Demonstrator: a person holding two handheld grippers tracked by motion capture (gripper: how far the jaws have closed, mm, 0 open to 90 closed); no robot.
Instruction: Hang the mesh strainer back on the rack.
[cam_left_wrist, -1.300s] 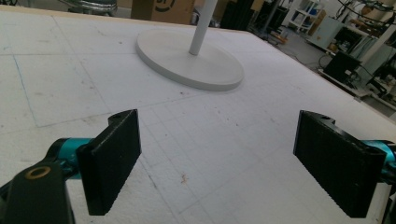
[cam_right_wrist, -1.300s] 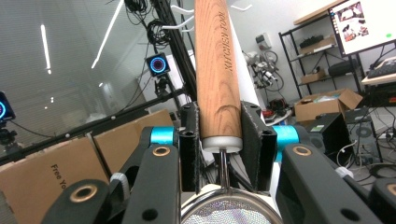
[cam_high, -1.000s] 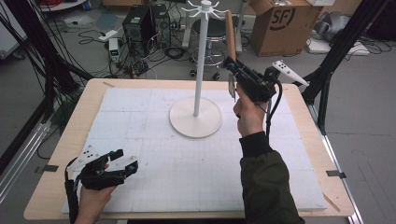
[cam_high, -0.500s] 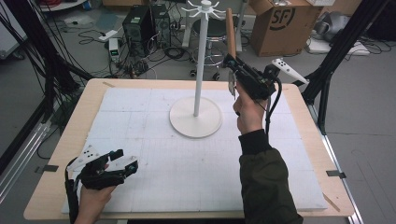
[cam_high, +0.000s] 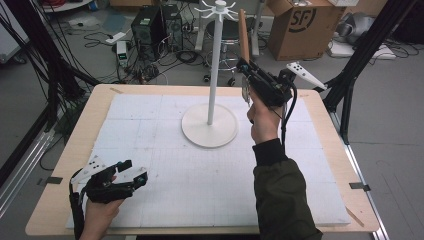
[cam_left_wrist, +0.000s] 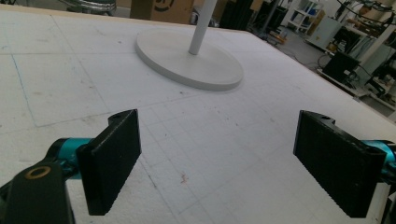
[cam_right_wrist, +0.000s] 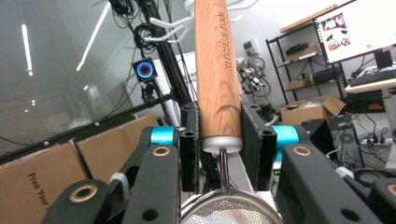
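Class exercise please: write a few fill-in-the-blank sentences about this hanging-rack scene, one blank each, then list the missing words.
1. The right gripper clamps the strainer by its ____ handle.
2. The white rack stands on a ____ base.
3. The left gripper has its jaws ____.
4. The handle points ____.

Missing words: wooden; round; open; upward

Brown wood-grain handle (cam_right_wrist: 217, 79), white stand (cam_high: 209, 127), faintly gridded white mat (cam_high: 165, 190), seemingly silver mesh (cam_right_wrist: 231, 210)
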